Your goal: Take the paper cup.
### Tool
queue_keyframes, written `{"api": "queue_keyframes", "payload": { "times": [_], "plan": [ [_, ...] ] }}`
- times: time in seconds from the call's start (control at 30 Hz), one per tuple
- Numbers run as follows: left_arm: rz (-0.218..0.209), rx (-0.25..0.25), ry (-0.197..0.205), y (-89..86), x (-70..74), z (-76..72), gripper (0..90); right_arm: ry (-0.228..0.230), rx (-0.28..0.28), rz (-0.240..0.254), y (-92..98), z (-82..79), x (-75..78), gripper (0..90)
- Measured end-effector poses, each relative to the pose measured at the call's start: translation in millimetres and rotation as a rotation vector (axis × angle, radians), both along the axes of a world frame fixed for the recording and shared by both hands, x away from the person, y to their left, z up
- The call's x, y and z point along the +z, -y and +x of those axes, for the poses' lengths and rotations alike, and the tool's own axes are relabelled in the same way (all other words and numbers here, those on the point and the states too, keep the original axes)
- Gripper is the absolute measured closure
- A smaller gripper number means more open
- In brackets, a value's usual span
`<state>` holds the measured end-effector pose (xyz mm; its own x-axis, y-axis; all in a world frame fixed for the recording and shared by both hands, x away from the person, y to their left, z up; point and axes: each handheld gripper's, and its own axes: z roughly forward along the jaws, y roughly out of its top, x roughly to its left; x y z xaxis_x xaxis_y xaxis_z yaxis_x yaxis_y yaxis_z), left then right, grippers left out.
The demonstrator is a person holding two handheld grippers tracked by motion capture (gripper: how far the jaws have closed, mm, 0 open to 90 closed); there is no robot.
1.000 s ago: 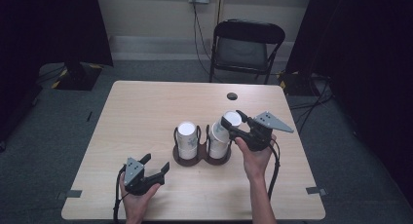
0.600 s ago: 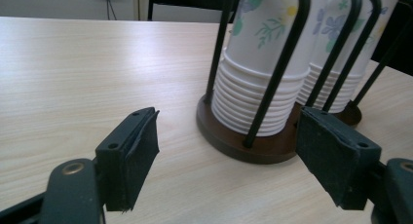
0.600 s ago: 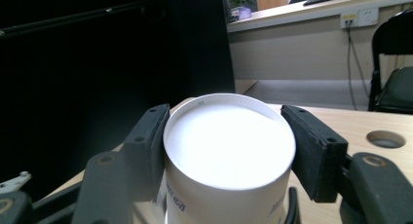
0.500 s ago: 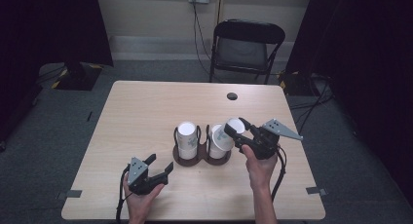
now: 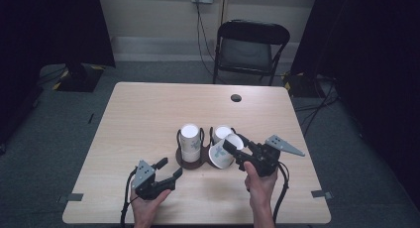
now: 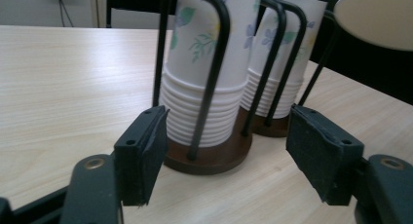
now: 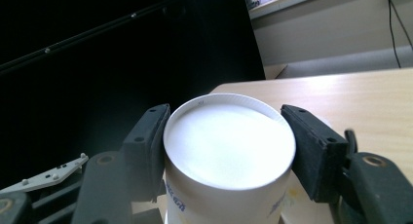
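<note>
Near the front left of the table [image 5: 148,109]: left gripper [image 5: 171,168], jaws wide apart though just been closing, nothing between the pads; aimed at the wooden base of the wire cup holder [image 5: 190,161], which stands just ahead of it.

At the table's middle, toward the front edge: holder with two wells. Left stack [image 5: 189,139] of upturned paper cups tall in its wire loops; right stack [image 5: 222,134] beside it, touching nothing outside its own loops.

Just right of the holder's front: single paper cup [image 5: 221,153], flower print, tilted on its side and clear of the table, clamped in the right gripper [image 5: 233,149]. Pads pressed on opposite sides of the wall just below the closed bottom end [image 7: 229,151].

Handling, as a judgement: very light, thin-walled, easily crushed or ovalled. Stiffest at the bottom ring and at the rolled rim, so best gripped there, and gently. Smooth coating, likely to slip under a loose pinch. Nested cups apt to cling and lift together, hence the sense in steadying the holder's base.

In the way: upright wire loops close to the held cup, easy to snag. Farther off, well apart: small dark disc [image 5: 236,97] near the back edge, folding chair [image 5: 250,44] beyond it.
</note>
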<state>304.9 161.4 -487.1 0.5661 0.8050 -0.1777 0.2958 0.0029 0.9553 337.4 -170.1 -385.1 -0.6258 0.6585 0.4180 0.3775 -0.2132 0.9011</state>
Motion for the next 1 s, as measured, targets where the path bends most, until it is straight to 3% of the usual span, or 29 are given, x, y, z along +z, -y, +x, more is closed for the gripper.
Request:
{"api": "queue_keyframes", "payload": {
  "times": [0.13,0.43,0.67,0.77,1.0],
  "plan": [
    [0.005,-0.017,0.012,6.3,2.6,-0.6,37.5,-0.033,0.005,0.031,-0.7,-2.0,-10.6,37.2],
    [-0.01,-0.054,0.043,18.2,8.3,-2.7,36.7,-0.084,0.025,0.074,-7.2,-7.3,-29.3,37.2],
    [-0.007,-0.102,0.044,25.2,8.2,-2.2,36.9,-0.099,0.04,0.088,-13.6,-8.5,-34.2,37.2],
    [-0.017,-0.118,0.04,28.5,8.1,-2.6,36.8,-0.115,0.042,0.116,-17.3,-10.5,-39.3,37.2],
    [-0.003,-0.146,0.068,35.8,11.3,-4.0,38.1,-0.154,0.076,0.152,-23.4,-10.8,-44.7,37.2]
  ]
}}
